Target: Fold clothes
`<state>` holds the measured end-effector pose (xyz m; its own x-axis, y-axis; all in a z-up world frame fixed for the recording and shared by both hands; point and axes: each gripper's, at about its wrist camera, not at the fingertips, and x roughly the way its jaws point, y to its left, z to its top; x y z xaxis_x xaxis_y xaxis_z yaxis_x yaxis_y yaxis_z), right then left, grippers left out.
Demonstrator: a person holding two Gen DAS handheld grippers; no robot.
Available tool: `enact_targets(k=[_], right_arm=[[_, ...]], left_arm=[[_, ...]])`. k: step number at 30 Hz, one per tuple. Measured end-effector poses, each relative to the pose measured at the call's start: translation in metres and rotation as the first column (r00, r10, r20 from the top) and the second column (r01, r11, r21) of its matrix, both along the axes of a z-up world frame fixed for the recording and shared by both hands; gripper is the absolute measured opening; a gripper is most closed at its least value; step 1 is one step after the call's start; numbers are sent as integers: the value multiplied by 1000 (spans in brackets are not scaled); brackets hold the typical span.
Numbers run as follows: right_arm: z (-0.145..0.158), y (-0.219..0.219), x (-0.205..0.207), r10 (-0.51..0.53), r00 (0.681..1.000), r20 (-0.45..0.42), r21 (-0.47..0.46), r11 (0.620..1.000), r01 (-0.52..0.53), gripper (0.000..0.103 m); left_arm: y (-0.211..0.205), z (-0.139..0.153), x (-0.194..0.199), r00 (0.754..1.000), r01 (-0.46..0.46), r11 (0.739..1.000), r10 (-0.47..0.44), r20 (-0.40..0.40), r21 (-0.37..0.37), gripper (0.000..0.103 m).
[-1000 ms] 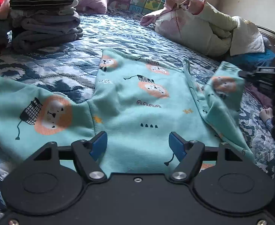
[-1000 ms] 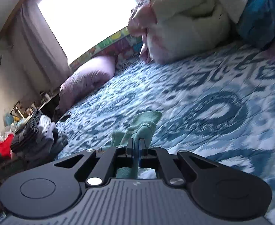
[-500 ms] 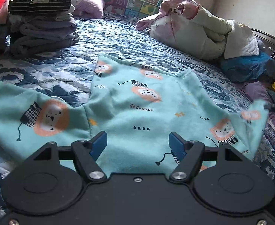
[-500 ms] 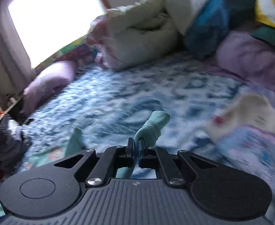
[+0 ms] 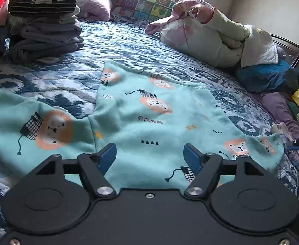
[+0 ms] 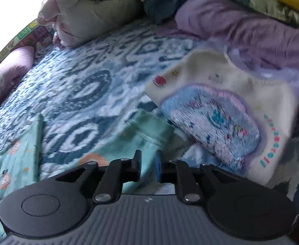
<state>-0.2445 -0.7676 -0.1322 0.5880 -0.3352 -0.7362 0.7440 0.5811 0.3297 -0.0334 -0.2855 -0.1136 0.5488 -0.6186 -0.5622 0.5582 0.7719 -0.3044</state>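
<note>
Teal lion-print top [image 5: 153,122] flat on the bed [image 5: 129,47], under your wide-open left gripper [image 5: 150,155]; right gripper [image 6: 148,168] slightly parted over its sleeve.

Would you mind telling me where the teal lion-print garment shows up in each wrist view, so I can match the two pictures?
Left wrist: the teal lion-print garment is spread across the middle, beyond the open left gripper.
Right wrist: it lies bottom left, and its sleeve end sits just past the right gripper.
Shared landmark: the blue patterned quilt beneath it.
</note>
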Motion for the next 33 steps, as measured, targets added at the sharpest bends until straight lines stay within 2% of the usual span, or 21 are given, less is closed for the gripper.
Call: enact_targets(k=[4,8,11,14,17,19,21,23,25,27,29,30,33], right_arm=[[20,14,11,80,997,6,-15,997,-80,23],[30,49,40,250,968,-3,-4,968,-250,26],[29,101,71,422,906,-38,-33,905,-423,27],[21,148,93,567,822,-42,-29,822,-569,22],[6,169,100,609,777,-163,-27,784,-620,22],[-4,181,104,620,745,-247,-28,764,-645,22],[4,186,101,609,744,-276,-62,761,-646,24],[15,199,90,634,732,-250,-135,726,-675,25],[21,210,86,665,712,-224,-175,691,-701,22],[21,217,87,672,702,-233,-204,673,-711,22],[19,216,85,671,701,-242,-208,670,-713,22],[19,214,81,682,694,-231,-209,661,-720,22],[20,213,70,696,680,-230,-204,649,-733,22]], left_arm=[[-5,6,-12,998,60,998,-60,21,-19,72],[-17,8,-28,990,137,991,-136,40,-12,72],[-26,4,-36,983,170,985,-172,59,30,72],[-35,-9,-38,976,215,973,-217,23,86,72],[-46,-24,-45,959,276,935,-282,-7,222,72],[-47,-25,-54,948,292,911,-317,40,292,72],[-43,-19,-54,950,284,925,-307,59,253,69],[-39,-13,-54,952,274,938,-296,77,210,69],[-35,-6,-54,954,265,950,-283,94,167,69],[-31,0,-55,953,264,955,-279,115,133,68],[-30,7,-61,934,299,946,-317,165,124,68],[-30,11,-70,913,340,931,-360,190,130,68],[-44,10,-93,829,468,861,-506,238,199,68]])
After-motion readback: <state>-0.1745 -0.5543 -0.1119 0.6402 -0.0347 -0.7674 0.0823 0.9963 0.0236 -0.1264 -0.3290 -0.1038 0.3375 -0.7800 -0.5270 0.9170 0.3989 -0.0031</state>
